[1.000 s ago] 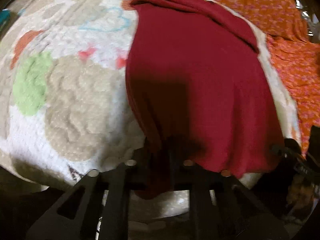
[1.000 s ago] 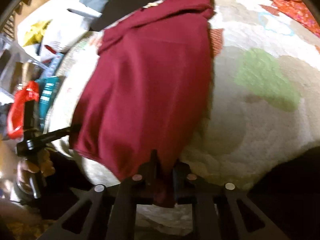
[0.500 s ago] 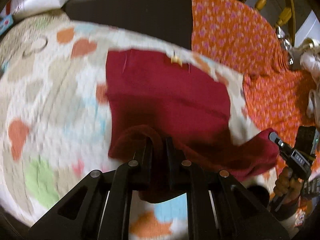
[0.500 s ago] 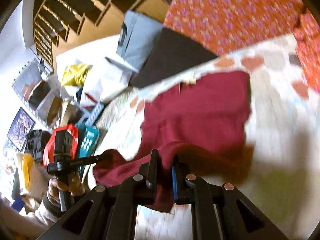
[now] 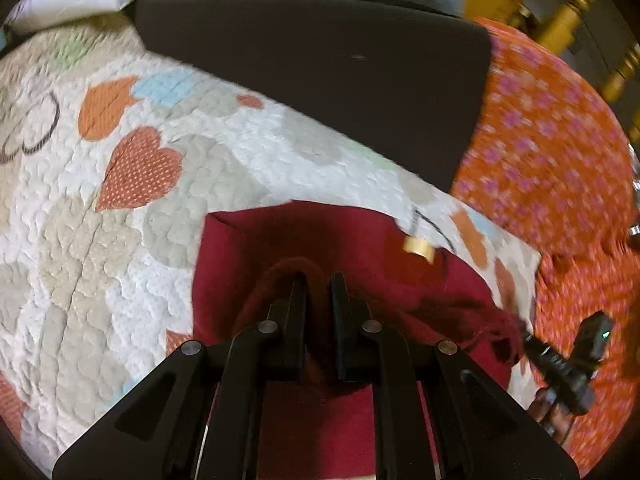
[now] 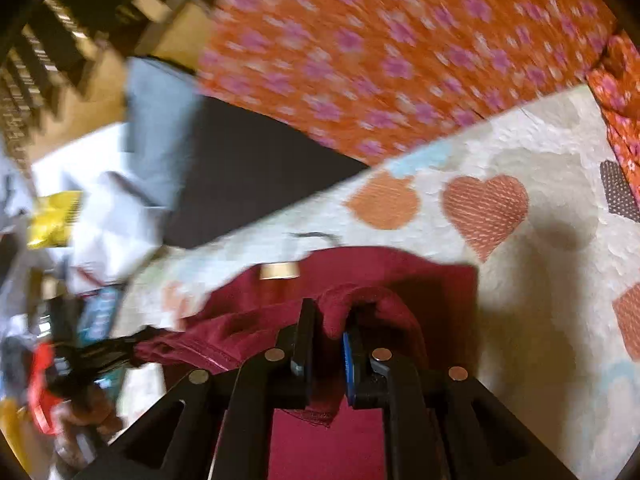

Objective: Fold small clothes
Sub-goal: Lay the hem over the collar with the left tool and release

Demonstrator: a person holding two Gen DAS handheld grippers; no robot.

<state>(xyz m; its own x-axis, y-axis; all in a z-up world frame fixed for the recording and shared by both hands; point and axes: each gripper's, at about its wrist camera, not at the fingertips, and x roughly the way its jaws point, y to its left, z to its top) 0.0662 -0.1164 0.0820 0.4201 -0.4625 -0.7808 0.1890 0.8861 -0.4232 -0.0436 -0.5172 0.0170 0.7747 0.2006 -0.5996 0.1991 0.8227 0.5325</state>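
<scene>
Both sets of jaws are clamped on the hem of the maroon garment [image 5: 360, 248]: the left gripper [image 5: 318, 280] on one corner, the right gripper [image 6: 330, 316] on the other. We are mid-fold, carrying the hem toward the collar end with its tan label [image 6: 279, 270]. The rest lies flat on the heart-patterned quilt [image 5: 120, 220]. Motion blur hides the edge alignment. Next, lower the hem level onto the collar edge, then release.
</scene>
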